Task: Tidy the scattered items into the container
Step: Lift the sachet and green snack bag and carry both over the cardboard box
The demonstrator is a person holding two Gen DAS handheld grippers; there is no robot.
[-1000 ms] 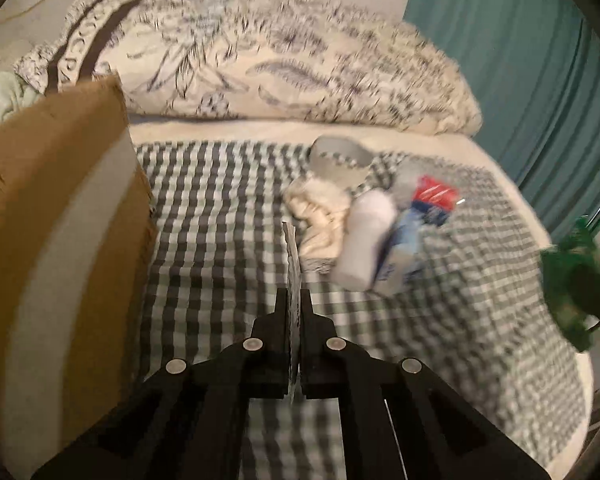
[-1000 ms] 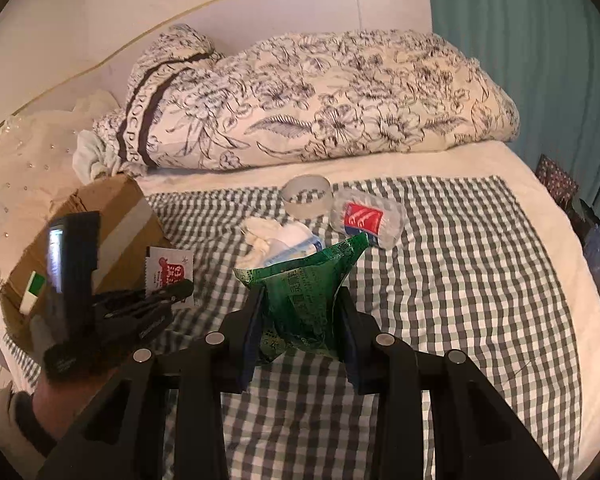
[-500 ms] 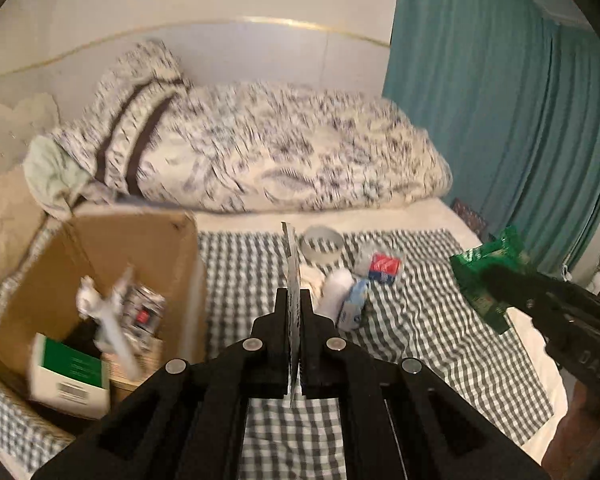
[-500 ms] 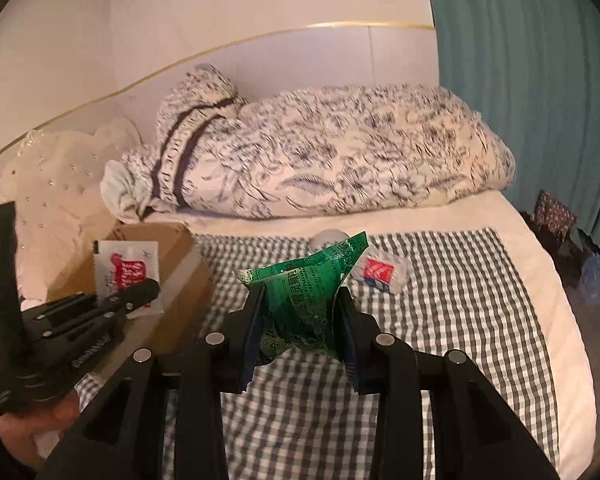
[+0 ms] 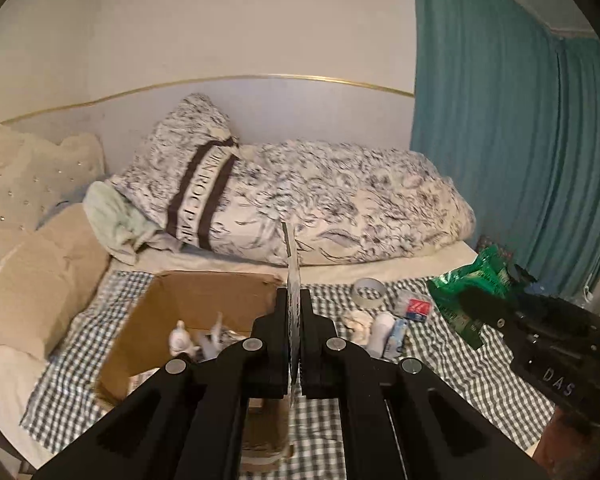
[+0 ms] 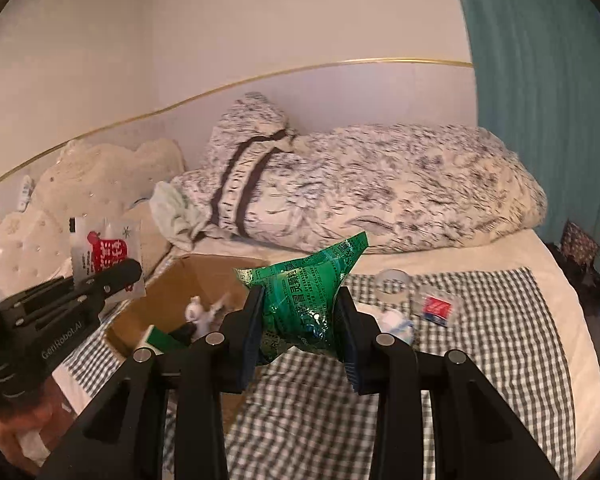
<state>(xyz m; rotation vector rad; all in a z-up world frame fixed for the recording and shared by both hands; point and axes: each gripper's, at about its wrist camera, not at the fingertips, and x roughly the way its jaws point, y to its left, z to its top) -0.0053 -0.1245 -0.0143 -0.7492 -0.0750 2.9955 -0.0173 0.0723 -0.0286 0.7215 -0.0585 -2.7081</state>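
Both hand-held grippers have risen and swung toward the box (image 5: 204, 312) since a second ago, so its open top now shows below them. Left hand-held gripper (image 5: 294, 320) is fully closed on a thin flat sachet (image 6: 106, 254), pinched edge-on so it stands upright over the box's near side. Right hand-held gripper (image 6: 300, 320) is partly open, its pads pressing the sides of a puffy green packet (image 6: 304, 300), carried high, probably to clear the box wall before dropping. Several items already lie inside the box. On the checked cloth (image 6: 500, 360) of the bed, a tape roll (image 6: 392, 282), a red-labelled packet (image 6: 436, 306) and a white bundle (image 6: 396, 320) remain.
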